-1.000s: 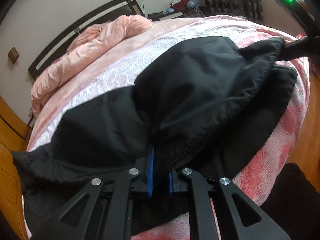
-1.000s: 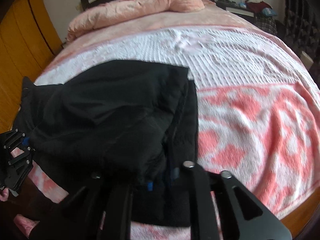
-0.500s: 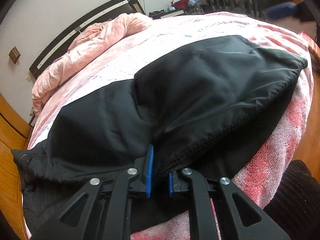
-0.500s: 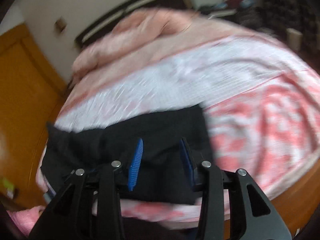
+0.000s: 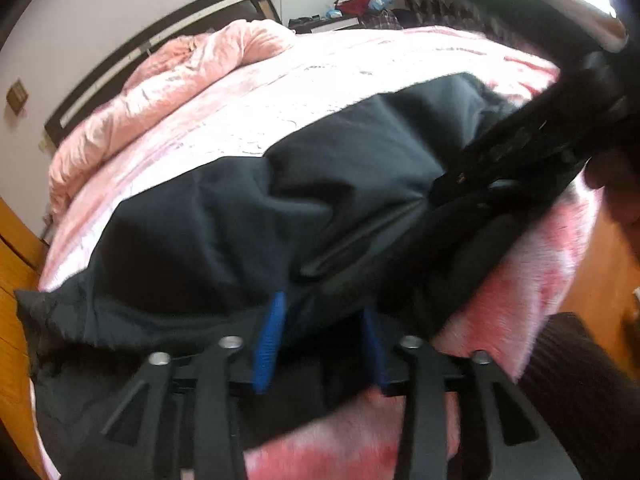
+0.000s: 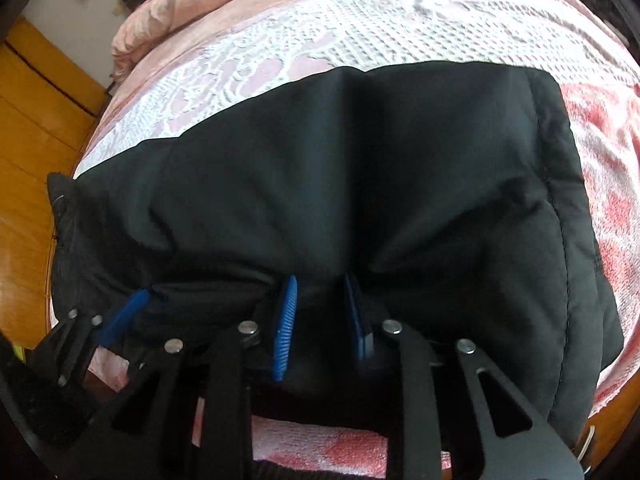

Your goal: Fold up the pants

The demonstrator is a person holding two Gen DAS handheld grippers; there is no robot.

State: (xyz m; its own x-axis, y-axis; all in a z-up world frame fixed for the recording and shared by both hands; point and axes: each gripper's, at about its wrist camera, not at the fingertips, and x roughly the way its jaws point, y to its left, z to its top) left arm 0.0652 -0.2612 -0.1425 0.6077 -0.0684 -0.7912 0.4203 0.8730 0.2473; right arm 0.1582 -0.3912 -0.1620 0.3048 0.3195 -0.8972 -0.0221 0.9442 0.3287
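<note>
Black pants lie folded over on the pink bed, near its front edge; they fill the right wrist view. My left gripper is open, its blue pads on either side of the pants' near edge. My right gripper is open too, its pads at the near edge of the folded pants. The right gripper's body shows in the left wrist view, over the right part of the pants. The left gripper shows at the lower left of the right wrist view.
A bunched pink duvet lies at the dark headboard. The pink and white bedspread lies beyond the pants. A wooden cabinet stands left of the bed. A cluttered side table stands at the back.
My left gripper has opened and let go of the pants' edge. My right gripper, open half a second ago, has come down to the near edge of the folded pants beside the left.
</note>
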